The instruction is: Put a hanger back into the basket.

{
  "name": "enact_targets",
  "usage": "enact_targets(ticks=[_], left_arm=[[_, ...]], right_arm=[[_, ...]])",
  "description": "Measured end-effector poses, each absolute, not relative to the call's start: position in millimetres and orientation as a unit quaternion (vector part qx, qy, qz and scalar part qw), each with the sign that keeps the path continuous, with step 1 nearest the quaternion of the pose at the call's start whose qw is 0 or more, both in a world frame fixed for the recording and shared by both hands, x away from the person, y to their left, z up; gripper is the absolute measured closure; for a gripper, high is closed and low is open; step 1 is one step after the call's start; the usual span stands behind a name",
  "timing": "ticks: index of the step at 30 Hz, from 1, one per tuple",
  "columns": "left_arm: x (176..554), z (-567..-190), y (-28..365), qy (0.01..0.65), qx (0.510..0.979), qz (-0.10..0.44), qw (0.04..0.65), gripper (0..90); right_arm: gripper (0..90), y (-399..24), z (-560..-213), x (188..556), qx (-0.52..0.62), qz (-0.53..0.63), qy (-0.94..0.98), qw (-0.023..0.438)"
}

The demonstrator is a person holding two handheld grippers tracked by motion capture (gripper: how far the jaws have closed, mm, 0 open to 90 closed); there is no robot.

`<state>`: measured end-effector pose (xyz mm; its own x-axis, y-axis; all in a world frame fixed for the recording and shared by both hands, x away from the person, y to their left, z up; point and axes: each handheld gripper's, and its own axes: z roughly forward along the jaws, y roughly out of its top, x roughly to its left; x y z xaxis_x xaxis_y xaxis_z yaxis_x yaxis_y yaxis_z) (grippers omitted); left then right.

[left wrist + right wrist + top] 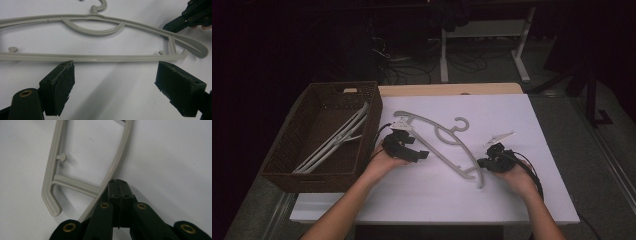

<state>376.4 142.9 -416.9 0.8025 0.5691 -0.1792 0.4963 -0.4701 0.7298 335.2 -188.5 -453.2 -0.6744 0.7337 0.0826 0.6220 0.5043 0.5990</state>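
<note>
The right gripper (pixel 118 182) is pinched closed on the near shoulder end of a grey hanger (pixel 439 140), likely to lift it. The hanger lies flat on the white table (pixel 512 200) between both hands. The left gripper (pixel 115 82) stands wide, empty, just short of the hanger's bar. Left of it, a wicker basket (pixel 284 167) holds two or three more hangers (pixel 334 142).

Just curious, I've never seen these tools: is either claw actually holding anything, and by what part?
The right claw is shut on the grey hanger, gripping its shoulder bar near one end. The left claw is open, holding nothing.
</note>
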Motion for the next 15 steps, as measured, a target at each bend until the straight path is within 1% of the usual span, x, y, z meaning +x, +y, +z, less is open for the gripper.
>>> enact_targets(ticks=[12,15], left_arm=[[378,-419,144,0.314,0.858,0.047,0.404,15.5],[379,-420,145,0.317,0.858,0.047,0.402,15.5]], right_arm=[[89.2,-155,-449,312,0.315,0.34,0.885,0.039],[89.3,-145,-448,308,0.303,0.342,0.889,0.033]])
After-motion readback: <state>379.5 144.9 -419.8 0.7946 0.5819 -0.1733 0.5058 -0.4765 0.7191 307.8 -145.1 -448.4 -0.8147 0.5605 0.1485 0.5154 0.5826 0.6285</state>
